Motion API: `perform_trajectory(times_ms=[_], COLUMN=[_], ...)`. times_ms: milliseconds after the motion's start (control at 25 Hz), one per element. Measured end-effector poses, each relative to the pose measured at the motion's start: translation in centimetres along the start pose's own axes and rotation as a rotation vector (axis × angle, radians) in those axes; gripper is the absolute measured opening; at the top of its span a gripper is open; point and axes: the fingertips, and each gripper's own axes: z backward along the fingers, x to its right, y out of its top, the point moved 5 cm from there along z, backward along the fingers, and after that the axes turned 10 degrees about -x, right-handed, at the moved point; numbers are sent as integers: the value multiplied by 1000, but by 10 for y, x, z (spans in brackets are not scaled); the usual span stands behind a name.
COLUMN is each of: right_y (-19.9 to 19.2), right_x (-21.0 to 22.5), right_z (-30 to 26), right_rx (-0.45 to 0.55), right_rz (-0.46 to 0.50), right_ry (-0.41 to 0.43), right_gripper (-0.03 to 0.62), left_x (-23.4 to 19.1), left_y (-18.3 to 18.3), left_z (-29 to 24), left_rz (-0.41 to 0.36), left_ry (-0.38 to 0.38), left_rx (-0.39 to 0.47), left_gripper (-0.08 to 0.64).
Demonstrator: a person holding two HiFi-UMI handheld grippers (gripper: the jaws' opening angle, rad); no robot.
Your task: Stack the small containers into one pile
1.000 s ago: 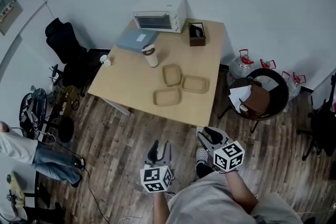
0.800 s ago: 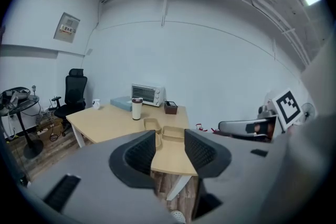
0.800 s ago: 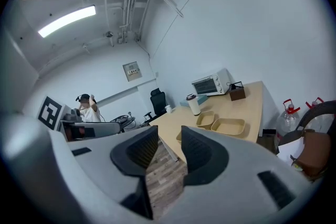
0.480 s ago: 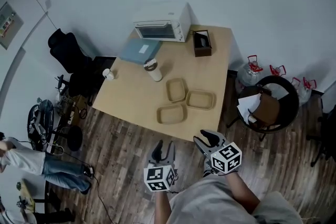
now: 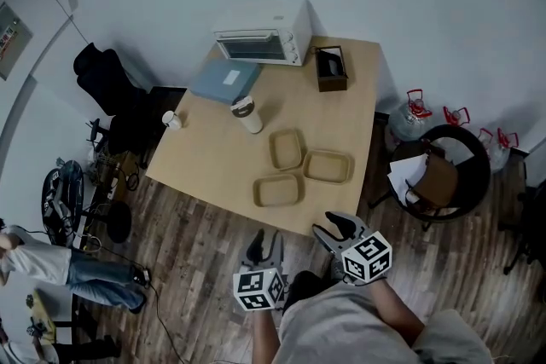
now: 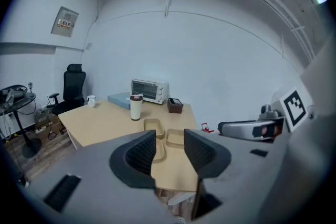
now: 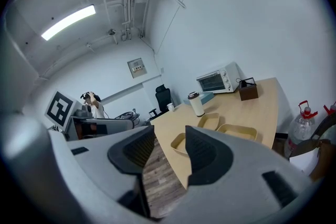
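Observation:
Three small tan containers lie side by side on the wooden table [image 5: 213, 158]: one at the back [image 5: 287, 148], one to the right [image 5: 328, 166], one at the front [image 5: 278, 191]. Both grippers hang over the floor, short of the table's near edge. My left gripper [image 5: 264, 244] is open and holds nothing; its own view shows the containers [image 6: 154, 126] beyond the jaws. My right gripper [image 5: 334, 226] has its jaws opening, with nothing between them; past them lies the front container [image 7: 179, 142].
On the table stand a white toaster oven [image 5: 260, 33], a blue box [image 5: 224, 81], a lidded cup [image 5: 247, 114], a brown box [image 5: 330, 68] and a white mug [image 5: 171, 119]. A black chair [image 5: 107, 81] is at the left, a round chair [image 5: 439, 175] and water jugs [image 5: 411, 117] at the right. A person [image 5: 34, 256] is at the far left.
The table has come closer to both grippers in the head view. The grippers keep their places side by side over the floor.

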Motion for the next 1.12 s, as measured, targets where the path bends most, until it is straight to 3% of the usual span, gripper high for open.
perform_trajectory(times_ms=[320,920,1120], right_y=[-6,-28,-34], right_x=[-2,54,67], right_z=[-13,-135,-165], right_rx=[-64,-164,-189], right_rz=[0,-180,-246], right_ry=[-14,-118,-178], right_gripper=[193,195,195], left_x=[-19,-129,-158], left_y=[-8,-44,-45], left_z=[-34,-130,-168], left_rz=[16,10,-8], left_ry=[-52,-44,-96], left_rx=[-62,-254,-293], left_gripper=[156,137,140])
